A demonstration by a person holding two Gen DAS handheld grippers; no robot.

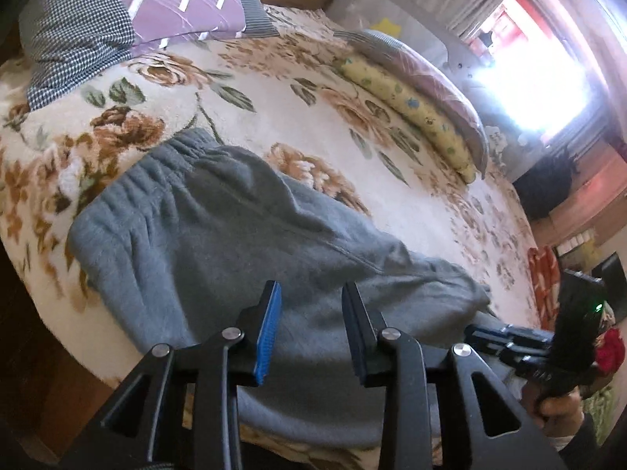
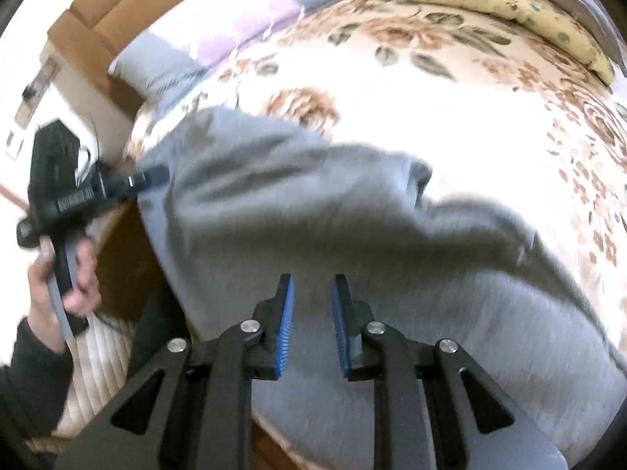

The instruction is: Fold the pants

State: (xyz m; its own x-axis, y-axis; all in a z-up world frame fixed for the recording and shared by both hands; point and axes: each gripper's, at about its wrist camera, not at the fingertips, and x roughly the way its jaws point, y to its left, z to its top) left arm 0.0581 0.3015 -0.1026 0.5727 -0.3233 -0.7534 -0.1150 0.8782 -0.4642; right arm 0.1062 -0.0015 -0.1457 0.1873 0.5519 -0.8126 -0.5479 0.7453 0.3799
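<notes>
Left gripper (image 1: 311,301): its 2 blue-padded fingers stood parted with nothing between them, poised above the grey cloth near the bed's edge.
Right gripper (image 2: 312,293): jaws parted with a narrower gap, also holding nothing, above the pants; the view was blurred.
Pants (image 1: 219,227): grey fleece sweatpants lay spread on the bed, rumpled, with soft folds across the seat.
Waistband (image 1: 156,164): gathered elastic, lying at the far end toward the pillows.
Legs (image 2: 450,293): draped toward the near edge of the bed and over it.
Blanket (image 1: 274,117): cream plush with brown roses and green leaves, under the pants.
Pillows (image 1: 129,19): purple and checked grey, at the head, well apart from the pants.
Bolster (image 1: 411,109): yellow, dotted, along the far side.
</notes>
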